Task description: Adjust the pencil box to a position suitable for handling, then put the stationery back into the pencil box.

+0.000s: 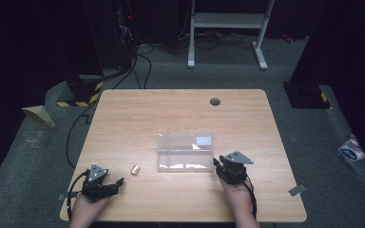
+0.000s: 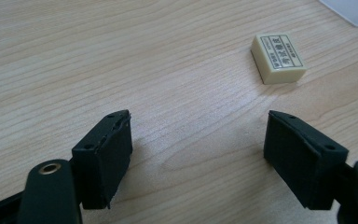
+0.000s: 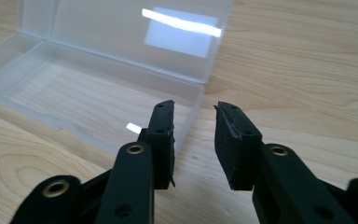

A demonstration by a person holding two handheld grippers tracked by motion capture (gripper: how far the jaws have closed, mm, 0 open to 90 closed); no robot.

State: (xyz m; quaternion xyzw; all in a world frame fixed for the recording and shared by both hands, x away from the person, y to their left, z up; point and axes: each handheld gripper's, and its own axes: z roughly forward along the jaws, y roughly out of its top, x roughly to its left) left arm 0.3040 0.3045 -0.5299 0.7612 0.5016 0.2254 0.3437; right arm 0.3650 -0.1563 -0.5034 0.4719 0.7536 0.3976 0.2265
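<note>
Left gripper (image 1: 115,183): at the near left of the wooden table (image 1: 123,118), resting low, jaws spread wide and empty, aimed across the boards toward the eraser; seemingly placed for a straight approach. Eraser (image 1: 135,169): small cream block with a printed sleeve, lying flat on bare wood just ahead of the left gripper and short of the box, apart from both; in the left gripper view (image 2: 278,58) beyond and right of the gap between the jaws, untouched. Clear plastic box (image 1: 185,159): centre of the table, tray flat and empty, hinged lid (image 1: 186,141) thrown back and standing up behind it, likely left open to receive the eraser. Right gripper (image 1: 217,165): at the tray's right end; in the right gripper view (image 3: 194,122) jaws a little apart with the tray's end wall (image 3: 196,105) at the gap, pads not seen pressing on it; probably stationed to steady or release the box.
</note>
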